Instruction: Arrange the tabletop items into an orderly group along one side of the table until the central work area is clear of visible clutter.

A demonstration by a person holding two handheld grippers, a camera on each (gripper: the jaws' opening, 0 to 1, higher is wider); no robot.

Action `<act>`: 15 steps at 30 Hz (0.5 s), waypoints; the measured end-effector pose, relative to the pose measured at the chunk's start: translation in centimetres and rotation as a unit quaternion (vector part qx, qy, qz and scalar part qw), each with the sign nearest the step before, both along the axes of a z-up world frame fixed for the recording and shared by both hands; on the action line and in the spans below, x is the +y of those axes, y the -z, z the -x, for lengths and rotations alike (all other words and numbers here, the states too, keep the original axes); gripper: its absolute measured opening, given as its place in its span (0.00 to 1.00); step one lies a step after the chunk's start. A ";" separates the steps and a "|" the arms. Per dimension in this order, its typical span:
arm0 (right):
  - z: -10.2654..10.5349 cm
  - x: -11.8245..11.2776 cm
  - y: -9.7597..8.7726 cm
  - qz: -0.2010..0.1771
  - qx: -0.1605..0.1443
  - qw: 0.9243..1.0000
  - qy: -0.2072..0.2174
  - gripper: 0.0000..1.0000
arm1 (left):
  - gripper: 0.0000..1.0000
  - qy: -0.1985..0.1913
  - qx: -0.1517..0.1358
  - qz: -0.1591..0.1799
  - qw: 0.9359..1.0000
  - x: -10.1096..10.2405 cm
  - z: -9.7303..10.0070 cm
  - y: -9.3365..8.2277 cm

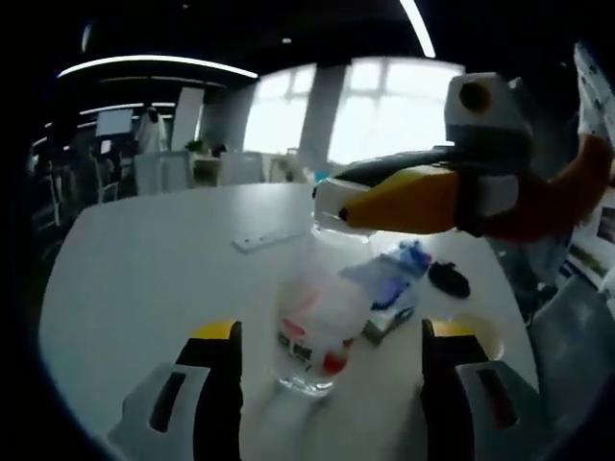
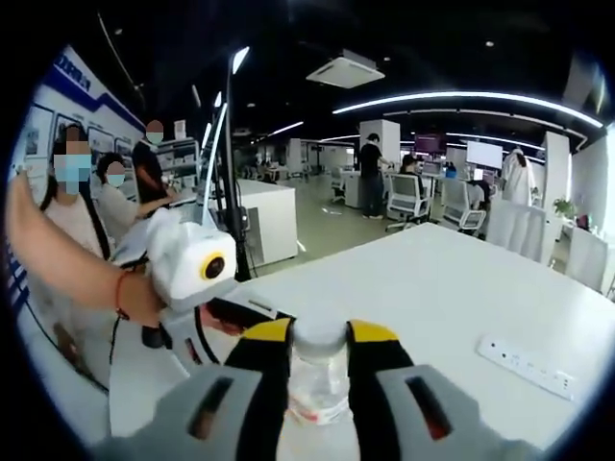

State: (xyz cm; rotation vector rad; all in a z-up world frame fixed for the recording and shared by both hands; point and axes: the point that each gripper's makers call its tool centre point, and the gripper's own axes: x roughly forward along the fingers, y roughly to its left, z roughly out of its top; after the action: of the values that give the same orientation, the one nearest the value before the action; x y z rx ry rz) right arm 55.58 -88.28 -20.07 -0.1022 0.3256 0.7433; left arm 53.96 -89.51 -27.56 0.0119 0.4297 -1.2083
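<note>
In the left gripper view, my left gripper (image 1: 332,360) stands released at the bottom, its jaws either side of the clear plastic bottle (image 1: 317,322) on the white round-edged table (image 1: 144,279). My right gripper (image 1: 332,216) reaches in from the right onto the bottle's top. Bright windows (image 1: 384,110) fill the upper centre.

In the right gripper view, my right gripper (image 2: 319,360) is clenched on the bottle's neck (image 2: 319,370) at bottom centre. A white power strip (image 2: 528,368) lies lower right; office desks and chairs (image 2: 413,197) stand behind.

Clear plastic bottle (image 1: 317,327) upright beside blue-white packet (image 1: 392,288).

bottle (image 1: 317,317) on table (image 1: 154,279), beside packet (image 1: 394,288)
</note>
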 end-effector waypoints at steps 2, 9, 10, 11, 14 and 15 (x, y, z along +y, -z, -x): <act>0.0 0.1 0.0 -0.001 0.001 1.000 -0.001 0.21 | 0.73 -0.002 0.000 0.001 1.000 0.1 0.2 -0.1; 0.1 0.2 0.0 -0.003 0.003 1.000 -0.005 0.25 | 0.73 -0.009 0.002 0.007 1.000 0.2 0.4 -0.2; 0.1 0.3 0.0 -0.003 0.004 1.000 -0.005 0.26 | 0.73 -0.010 0.002 0.008 1.000 0.2 0.5 -0.2; 0.2 0.3 0.1 -0.004 0.006 1.000 -0.005 0.27 | 0.73 -0.011 0.004 0.008 1.000 0.3 0.5 -0.1; 0.2 0.4 0.2 -0.002 0.008 1.000 -0.006 0.29 | 0.73 -0.015 0.004 0.010 1.000 0.4 0.7 -0.2; 0.2 0.3 0.2 -0.002 0.007 1.000 -0.005 0.31 | 0.73 -0.016 0.005 0.010 1.000 0.5 0.7 -0.3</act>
State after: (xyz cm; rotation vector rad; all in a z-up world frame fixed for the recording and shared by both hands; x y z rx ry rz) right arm 55.36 -87.94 -20.30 -0.0937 0.3378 0.7548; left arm 53.24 -89.03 -27.30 -0.0181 0.4241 -1.1810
